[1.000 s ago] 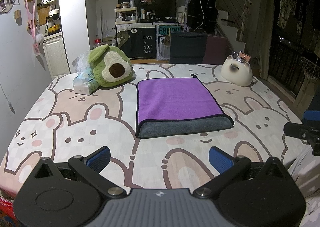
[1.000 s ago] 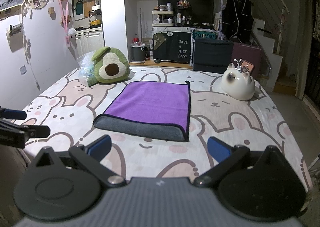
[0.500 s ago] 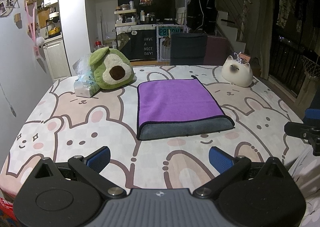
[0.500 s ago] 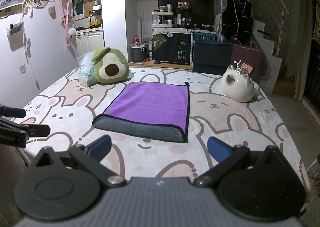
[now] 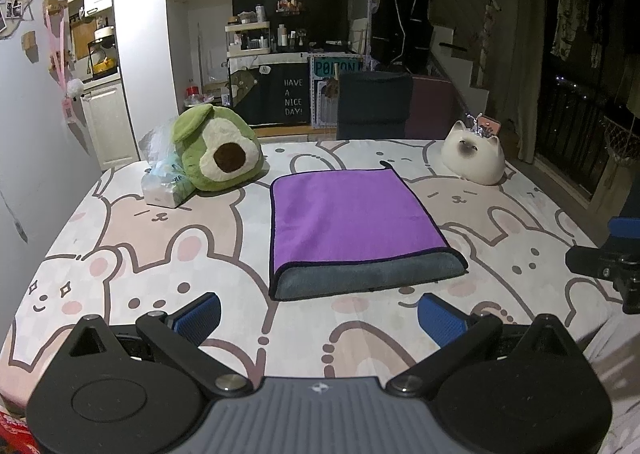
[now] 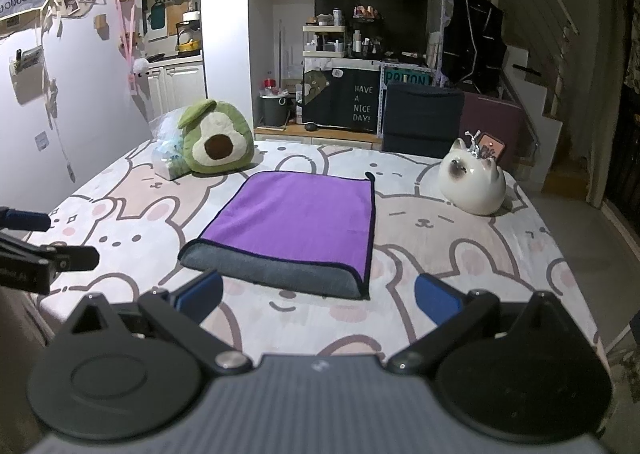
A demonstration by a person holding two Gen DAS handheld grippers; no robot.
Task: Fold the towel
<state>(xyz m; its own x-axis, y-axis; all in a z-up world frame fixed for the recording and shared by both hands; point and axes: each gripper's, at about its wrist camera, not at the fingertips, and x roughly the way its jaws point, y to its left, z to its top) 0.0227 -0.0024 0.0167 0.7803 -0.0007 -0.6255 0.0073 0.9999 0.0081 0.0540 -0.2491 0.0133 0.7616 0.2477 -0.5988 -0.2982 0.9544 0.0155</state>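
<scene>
A purple towel [image 5: 352, 213] with a grey underside lies folded flat on the bunny-print table cover [image 5: 160, 254]; its grey fold edge faces me. It also shows in the right wrist view [image 6: 296, 213]. My left gripper [image 5: 320, 318] is open and empty, held back near the table's front edge, short of the towel. My right gripper [image 6: 318, 296] is open and empty, also short of the towel's near edge. The right gripper shows at the right edge of the left wrist view [image 5: 608, 266], and the left gripper at the left edge of the right wrist view [image 6: 44, 258].
A green avocado plush [image 5: 216, 153] and a plastic-wrapped tissue pack [image 5: 164, 185] sit at the back left. A white cat figure [image 5: 474, 155] sits at the back right. A dark chair [image 5: 374, 105] stands behind the table.
Both grippers have drifted slightly; the towel and other objects have not moved. Both grippers stay open.
</scene>
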